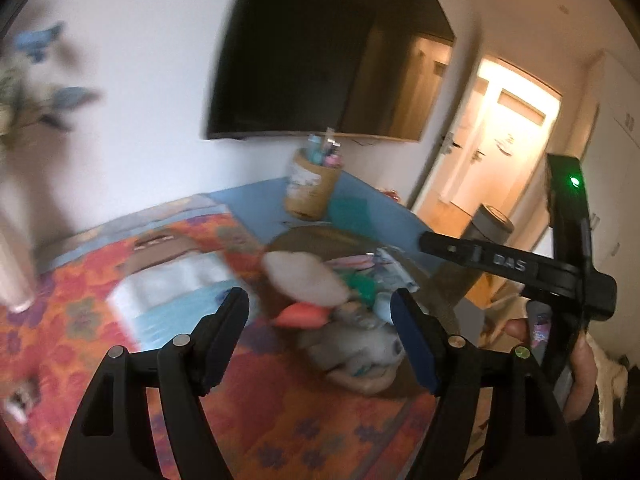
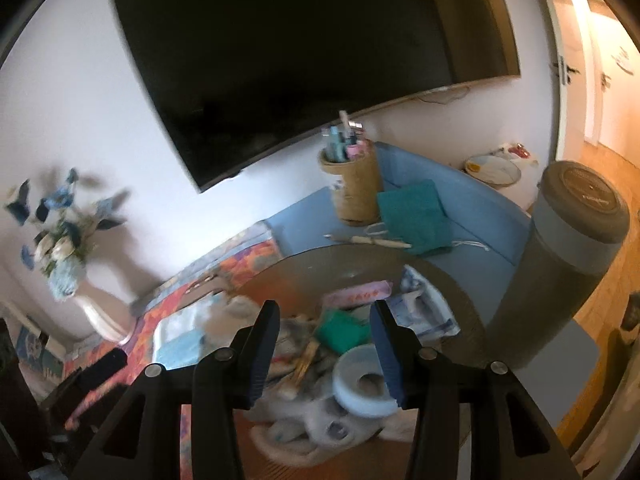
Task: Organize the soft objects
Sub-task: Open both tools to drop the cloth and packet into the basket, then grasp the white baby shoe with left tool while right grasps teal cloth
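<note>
A heap of soft things lies on a round woven tray (image 2: 360, 268): a grey plush toy (image 1: 360, 344), a beige cushion-like piece (image 1: 308, 276), an orange piece (image 1: 300, 314), a green cloth (image 2: 344, 332), a pink pouch (image 2: 356, 294) and a white roll (image 2: 362, 384). My left gripper (image 1: 320, 340) is open, above and just short of the heap. My right gripper (image 2: 324, 352) is open over the heap; its body shows in the left wrist view (image 1: 568, 264). Both views are blurred.
The tray rests on an orange flowered cloth (image 1: 80, 280) beside a blue mat (image 2: 460, 216). On the mat stand a rope-wrapped pen holder (image 2: 356, 188) and a teal folded cloth (image 2: 412, 212). A grey cylinder (image 2: 560, 264) stands right, a flower vase (image 2: 96, 304) left, a TV (image 2: 300, 60) on the wall.
</note>
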A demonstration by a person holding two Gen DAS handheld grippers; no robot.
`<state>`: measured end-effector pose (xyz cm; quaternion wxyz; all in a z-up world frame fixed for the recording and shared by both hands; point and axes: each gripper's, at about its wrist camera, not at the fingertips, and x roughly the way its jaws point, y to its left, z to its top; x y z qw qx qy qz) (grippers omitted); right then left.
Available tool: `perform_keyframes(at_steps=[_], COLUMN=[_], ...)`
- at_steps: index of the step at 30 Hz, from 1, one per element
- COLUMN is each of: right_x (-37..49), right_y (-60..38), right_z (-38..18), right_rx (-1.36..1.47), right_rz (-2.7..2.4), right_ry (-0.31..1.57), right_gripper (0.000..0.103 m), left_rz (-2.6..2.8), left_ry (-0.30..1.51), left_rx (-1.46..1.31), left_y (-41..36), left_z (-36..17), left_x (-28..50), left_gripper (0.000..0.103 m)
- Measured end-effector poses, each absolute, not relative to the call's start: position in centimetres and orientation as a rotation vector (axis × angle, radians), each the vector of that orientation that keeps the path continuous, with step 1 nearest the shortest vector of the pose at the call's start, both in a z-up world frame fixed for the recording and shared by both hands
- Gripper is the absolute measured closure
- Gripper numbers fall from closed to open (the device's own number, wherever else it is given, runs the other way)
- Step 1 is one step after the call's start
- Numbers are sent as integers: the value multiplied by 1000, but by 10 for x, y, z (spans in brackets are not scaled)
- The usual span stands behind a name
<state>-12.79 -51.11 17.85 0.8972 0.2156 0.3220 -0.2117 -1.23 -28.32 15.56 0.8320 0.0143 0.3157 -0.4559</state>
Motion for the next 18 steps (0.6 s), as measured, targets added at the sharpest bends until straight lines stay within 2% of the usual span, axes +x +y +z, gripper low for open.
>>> perform_keyframes(at_steps=[5, 9, 14, 16, 18], right_x=[-129, -119, -100, -88, -78], right_y=[-460, -411, -349, -323, -303], right_z=[195, 202, 198, 191, 180], right_rx=[376, 322, 249, 234, 232], right_rz=[-354, -261, -151, -90, -41], right_ry=[650, 658, 694, 723, 756], right_gripper=[57, 57, 57, 56, 52], left_rz=[-818, -676, -513, -469, -439], left_ry=[620, 582, 547, 549, 557], left_rx=[-14, -81, -101, -101, -106], left_y=[-200, -125, -49, -26, -10], left_z=[178, 198, 214, 214, 207], left_x=[-11, -11, -18, -19, -17], left_gripper=[31, 22, 21, 14, 13])
